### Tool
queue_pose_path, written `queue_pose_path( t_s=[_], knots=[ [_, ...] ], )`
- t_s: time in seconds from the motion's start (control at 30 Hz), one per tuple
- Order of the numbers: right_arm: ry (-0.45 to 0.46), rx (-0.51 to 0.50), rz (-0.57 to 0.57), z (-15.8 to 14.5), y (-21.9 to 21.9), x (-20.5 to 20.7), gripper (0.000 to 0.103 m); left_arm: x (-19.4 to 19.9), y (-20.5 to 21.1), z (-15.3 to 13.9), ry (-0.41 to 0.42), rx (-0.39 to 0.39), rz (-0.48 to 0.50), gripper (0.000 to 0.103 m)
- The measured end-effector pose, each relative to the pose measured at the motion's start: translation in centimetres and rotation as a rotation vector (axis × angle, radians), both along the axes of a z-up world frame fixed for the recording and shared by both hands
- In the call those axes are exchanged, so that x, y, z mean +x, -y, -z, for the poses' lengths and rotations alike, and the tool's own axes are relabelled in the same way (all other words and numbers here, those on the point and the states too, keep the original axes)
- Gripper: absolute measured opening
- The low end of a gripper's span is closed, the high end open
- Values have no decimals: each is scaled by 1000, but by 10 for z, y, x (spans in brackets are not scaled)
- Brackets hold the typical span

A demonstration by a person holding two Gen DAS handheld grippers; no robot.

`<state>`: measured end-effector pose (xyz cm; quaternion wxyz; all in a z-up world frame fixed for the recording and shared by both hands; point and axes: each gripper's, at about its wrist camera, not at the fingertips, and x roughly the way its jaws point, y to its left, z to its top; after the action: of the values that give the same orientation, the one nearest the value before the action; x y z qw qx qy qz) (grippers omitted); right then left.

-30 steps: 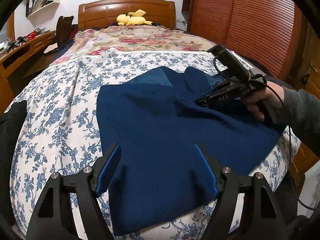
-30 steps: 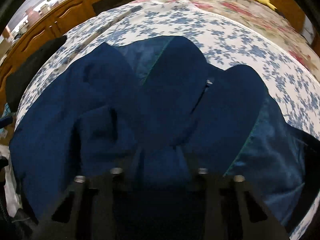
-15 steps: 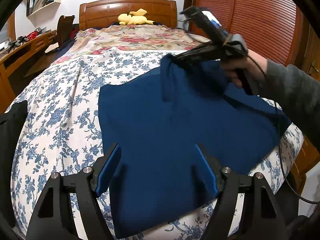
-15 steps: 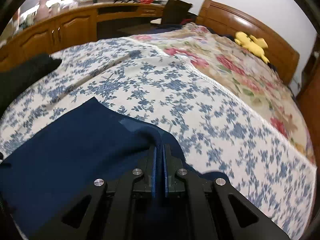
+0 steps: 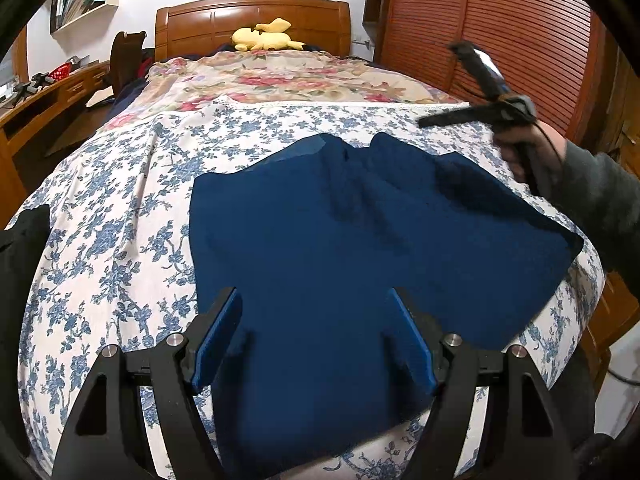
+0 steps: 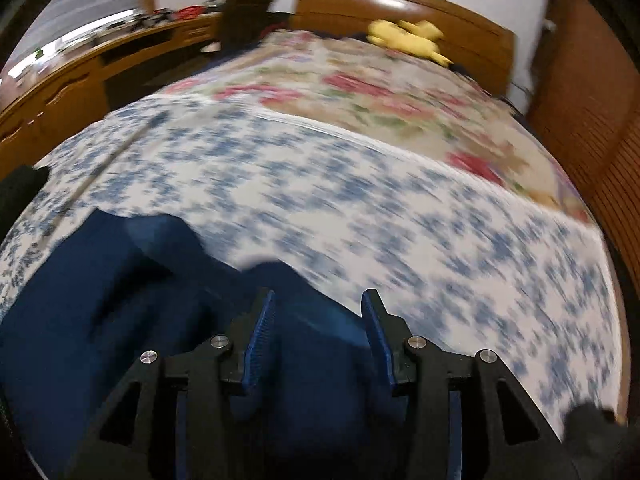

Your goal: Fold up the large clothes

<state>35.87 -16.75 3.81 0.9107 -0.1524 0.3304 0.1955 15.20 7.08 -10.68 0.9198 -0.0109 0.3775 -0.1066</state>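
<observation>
My left hand-held gripper [image 5: 314, 344] hangs low over the near hem of the dark blue knitted garment [image 5: 360, 248], its blue pads spread wide and pinching nothing. The garment lies flat on the bed [image 5: 120, 216] with the blue-flowered white cover, running away from me toward the headboard, its rumpled collar end at the far side. My right hand-held gripper [image 6: 318, 332] is up in the air off to the right, jaws just opening, cloth beneath them but not pinched. From it the garment lies below and to the left. I judge the left one nearer the hem, the right nearer the collar end.
</observation>
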Motion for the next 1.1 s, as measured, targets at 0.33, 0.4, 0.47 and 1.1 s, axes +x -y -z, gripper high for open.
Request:
queue_pose_path(
  t_s=[0.33, 0.4, 0.47, 1.1],
  knots=[
    [-41, 66, 110, 21, 110, -71, 46, 0, 33, -12, 15, 14, 40, 75],
    [-45, 78, 112, 25, 121, -91, 46, 0, 43, -15, 20, 17, 53, 75],
    [-49, 99, 108, 30, 130, -112, 46, 0, 53, -16, 21, 19, 64, 75],
    [-94, 177, 15, 36, 169, -202, 60, 16, 141, -4, -14, 46, 182, 75]
  ],
)
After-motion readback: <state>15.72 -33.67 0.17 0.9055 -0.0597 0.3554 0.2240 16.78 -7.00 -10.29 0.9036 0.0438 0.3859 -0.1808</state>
